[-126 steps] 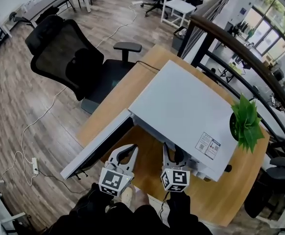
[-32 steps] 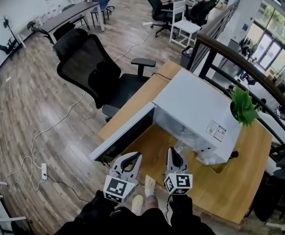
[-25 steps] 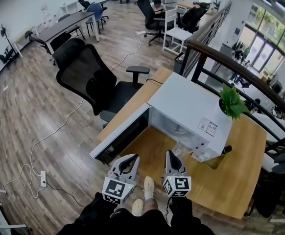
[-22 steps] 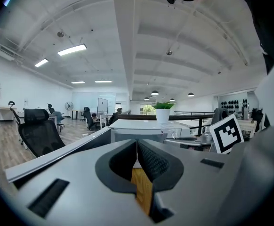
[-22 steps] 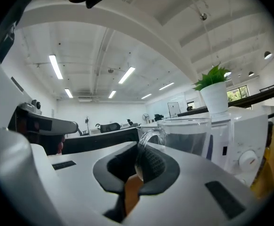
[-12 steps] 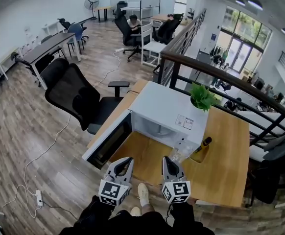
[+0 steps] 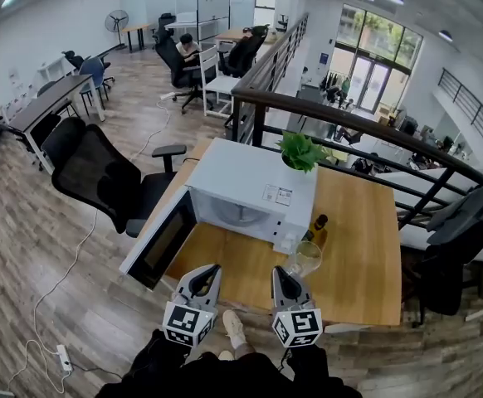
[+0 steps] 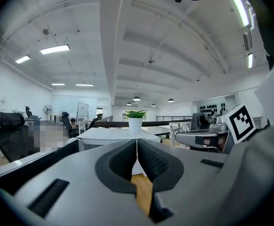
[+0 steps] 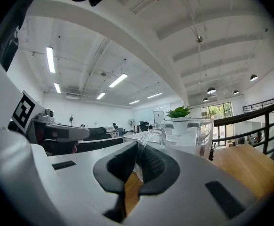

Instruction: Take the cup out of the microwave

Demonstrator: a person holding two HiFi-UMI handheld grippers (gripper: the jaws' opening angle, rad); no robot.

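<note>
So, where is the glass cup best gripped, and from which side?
By the handle, from the side where it sticks out. The cup has a wide, smooth glass wall; the thin loop fits between the jaws. The right gripper is shut on it that way.

cup (image 9: 189, 136) base: behind right tongs (image 9: 137, 150) | microwave sticker (image 7: 277, 195) print: too small to read

Clear cup (image 7: 305, 258) upright outside microwave (image 7: 241, 177)
</note>
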